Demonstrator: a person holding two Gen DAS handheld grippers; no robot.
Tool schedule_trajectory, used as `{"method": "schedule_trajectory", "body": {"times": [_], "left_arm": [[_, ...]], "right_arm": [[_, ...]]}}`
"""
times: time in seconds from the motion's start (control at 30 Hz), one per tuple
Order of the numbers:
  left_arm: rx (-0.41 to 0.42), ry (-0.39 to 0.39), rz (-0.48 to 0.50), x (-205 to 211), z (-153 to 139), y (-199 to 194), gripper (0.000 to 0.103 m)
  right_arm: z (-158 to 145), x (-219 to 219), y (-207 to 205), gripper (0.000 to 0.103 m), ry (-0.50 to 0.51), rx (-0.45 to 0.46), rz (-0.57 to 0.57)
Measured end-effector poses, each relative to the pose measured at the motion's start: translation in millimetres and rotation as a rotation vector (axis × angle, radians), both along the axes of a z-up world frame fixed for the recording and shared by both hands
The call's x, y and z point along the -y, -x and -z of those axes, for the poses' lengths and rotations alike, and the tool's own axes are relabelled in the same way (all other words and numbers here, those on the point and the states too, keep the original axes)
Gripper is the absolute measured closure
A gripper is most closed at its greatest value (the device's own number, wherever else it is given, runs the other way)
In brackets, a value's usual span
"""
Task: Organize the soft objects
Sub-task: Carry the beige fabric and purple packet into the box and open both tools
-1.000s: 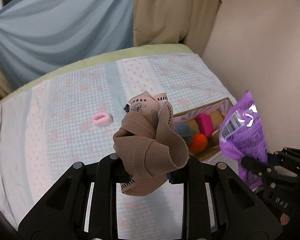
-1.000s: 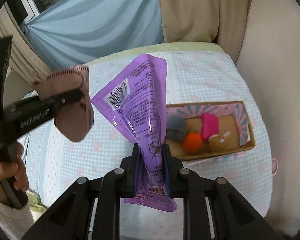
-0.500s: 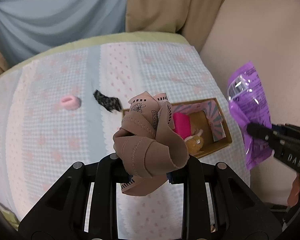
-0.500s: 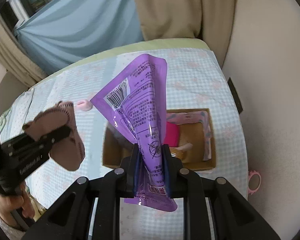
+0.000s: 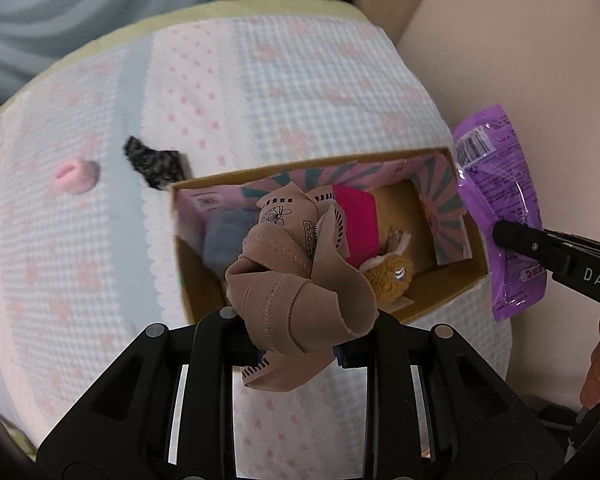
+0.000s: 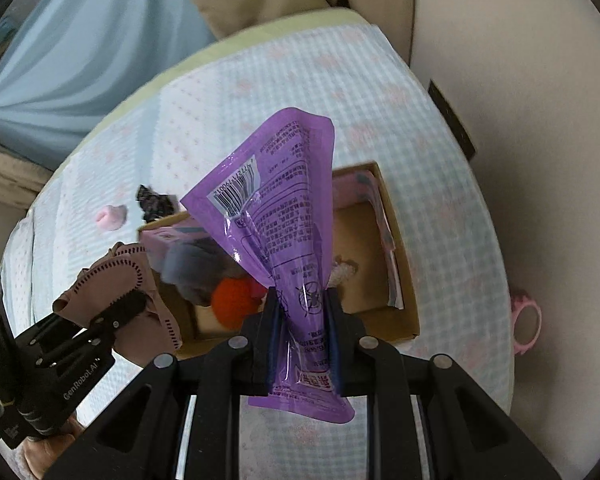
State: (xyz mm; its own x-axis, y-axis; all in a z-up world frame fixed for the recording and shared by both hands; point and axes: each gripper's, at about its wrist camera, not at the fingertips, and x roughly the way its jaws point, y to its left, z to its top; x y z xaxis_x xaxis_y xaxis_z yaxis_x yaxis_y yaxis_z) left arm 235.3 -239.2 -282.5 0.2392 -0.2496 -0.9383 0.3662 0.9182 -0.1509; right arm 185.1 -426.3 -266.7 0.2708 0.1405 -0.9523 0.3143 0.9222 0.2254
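On left claw body: "GenRobot.AI"; right claw: "DAS".

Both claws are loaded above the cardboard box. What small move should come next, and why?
Probably lower the left claw a little and release the tan fabric bundle into the cardboard box. The bundle already hangs over the box's open near end, while the right claw holds the purple packet off to the side.
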Motion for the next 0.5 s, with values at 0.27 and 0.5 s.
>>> {"method": "schedule_trajectory", "body": {"times": [0.27,0.5], "left_arm": [[-0.062,-0.050,0.064,29.2,47.7,-21.7,0.055],[-0.032,-0.086,0.110,32.3,53.5,-26.5,0.000]], "right_arm": [[43.6,10.2,-17.6,0.082,-0.080,-0.092,0.067],[55.8,20.2,-23.1,0.000,-0.141,-0.078,0.160]]}}
